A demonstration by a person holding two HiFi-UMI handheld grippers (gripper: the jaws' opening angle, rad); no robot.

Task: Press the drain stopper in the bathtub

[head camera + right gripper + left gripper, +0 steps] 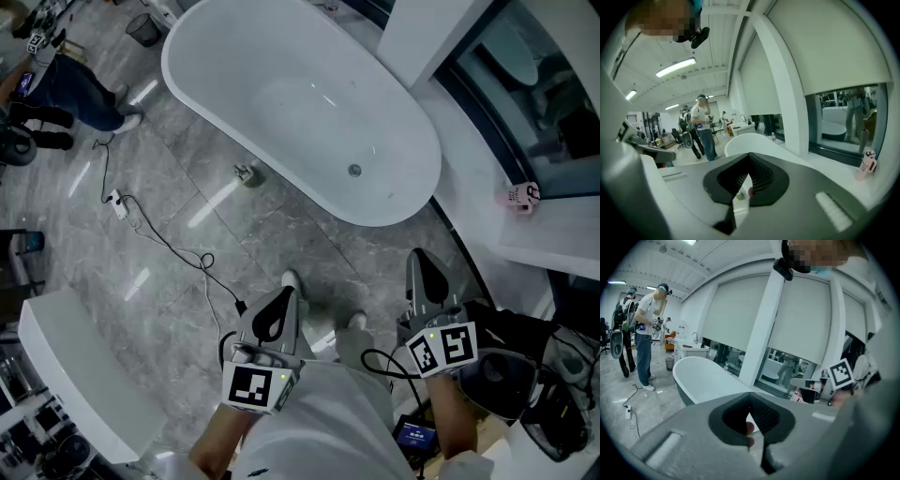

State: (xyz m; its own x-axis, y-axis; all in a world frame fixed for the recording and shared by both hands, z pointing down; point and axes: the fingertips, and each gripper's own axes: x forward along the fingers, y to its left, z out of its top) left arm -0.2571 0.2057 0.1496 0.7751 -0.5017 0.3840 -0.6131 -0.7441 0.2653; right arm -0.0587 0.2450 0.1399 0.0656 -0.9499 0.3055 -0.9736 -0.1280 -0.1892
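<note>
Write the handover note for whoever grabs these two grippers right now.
Left gripper: jaws together, holding nothing, held close to the body above the floor.
Right gripper: the same, jaws together and empty.
The bathtub stands ahead; the drain stopper sits in its bottom, toward the end nearer the right gripper.
Done: nothing, neither gripper is at the tub.
Left: step closer, lower a gripper into the tub, press the stopper.

Bathtub [300,103] lying ahead on the floor [187,253].
The drain stopper [354,170] is sitting in it toward its right end; my left gripper [287,292] and right gripper [420,257] are hovering before it, side by side.
</note>
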